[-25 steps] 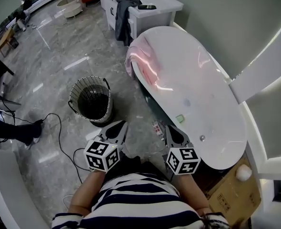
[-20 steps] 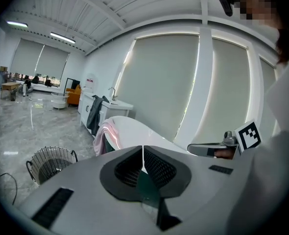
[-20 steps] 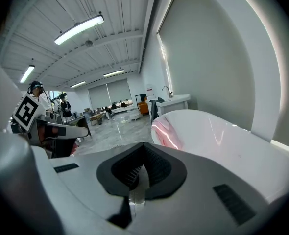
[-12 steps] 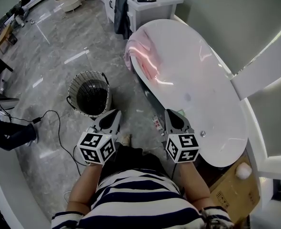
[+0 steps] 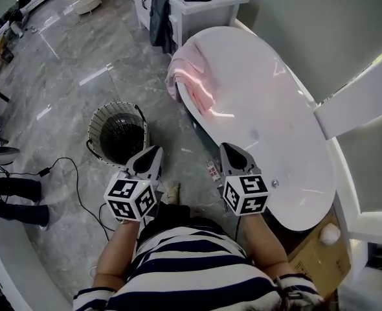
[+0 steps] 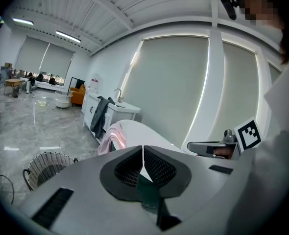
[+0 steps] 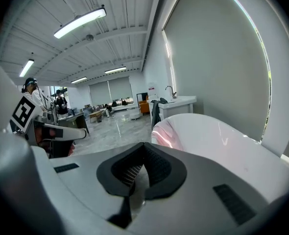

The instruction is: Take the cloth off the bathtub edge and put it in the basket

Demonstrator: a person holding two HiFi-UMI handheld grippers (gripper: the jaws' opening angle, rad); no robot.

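Hanging over the rim of the white bathtub (image 5: pixel 269 141), at its far end, is the pink cloth (image 5: pixel 190 76). The round wire basket (image 5: pixel 118 133) stands on the floor near the bathtub, on its left side. The left gripper (image 5: pixel 152 154) is by the basket, away from the bathtub. Its jaws are pressed together with nothing between them. The right gripper (image 5: pixel 225 151) is just beside the bathtub's near end, jaws closed too and holding nothing. Both are well apart from the cloth.

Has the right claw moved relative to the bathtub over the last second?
Yes. The right claw has advanced alongside the bathtub toward the cloth end; its marker cube is now nearly beside the drain.
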